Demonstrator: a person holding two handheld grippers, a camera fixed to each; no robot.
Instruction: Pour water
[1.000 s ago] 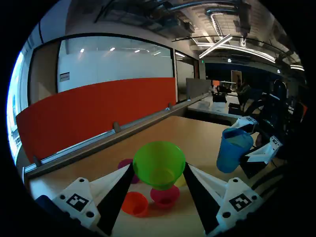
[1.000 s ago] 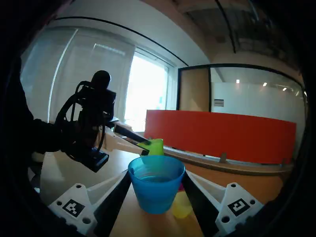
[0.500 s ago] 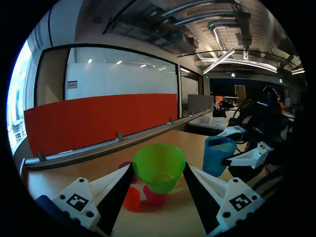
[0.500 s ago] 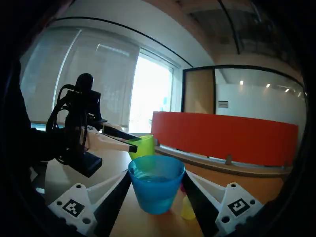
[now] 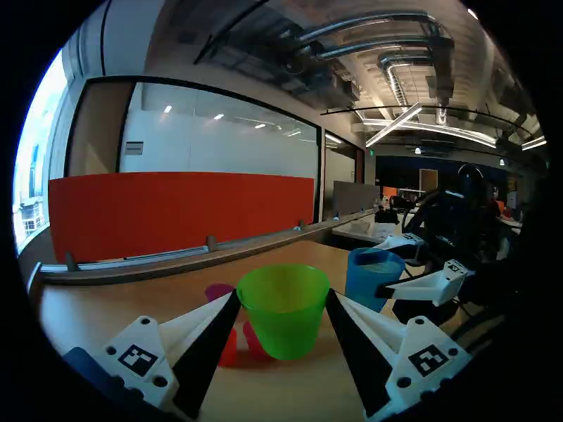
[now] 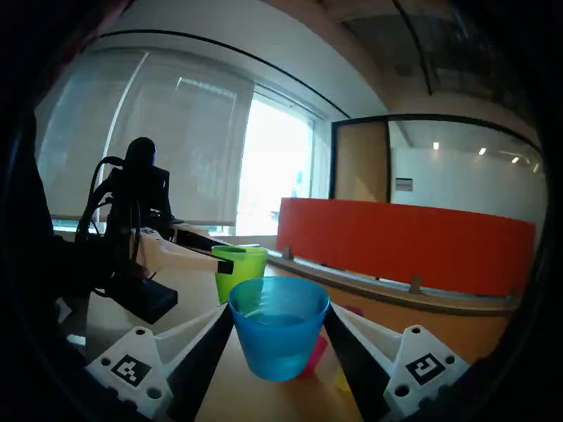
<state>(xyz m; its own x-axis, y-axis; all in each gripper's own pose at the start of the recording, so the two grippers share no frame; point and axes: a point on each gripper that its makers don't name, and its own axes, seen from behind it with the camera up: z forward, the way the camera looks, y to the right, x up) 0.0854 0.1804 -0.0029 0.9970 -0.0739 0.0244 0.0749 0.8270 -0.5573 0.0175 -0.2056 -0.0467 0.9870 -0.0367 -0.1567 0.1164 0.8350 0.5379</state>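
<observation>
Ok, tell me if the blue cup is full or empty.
Partly full: in the right gripper view a water surface shows inside the blue cup, below its rim. It is upright in the right gripper.

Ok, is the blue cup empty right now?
No, the blue cup has water showing through its translucent wall.

The light brown surface [image 5: 105, 313] runs across the bottom of the left gripper view. 3 small cups sit on it near the middle: a red cup [image 5: 229, 349], a pink cup [image 5: 249, 339] beside it, and a purple cup [image 5: 217, 290] farther back.
</observation>
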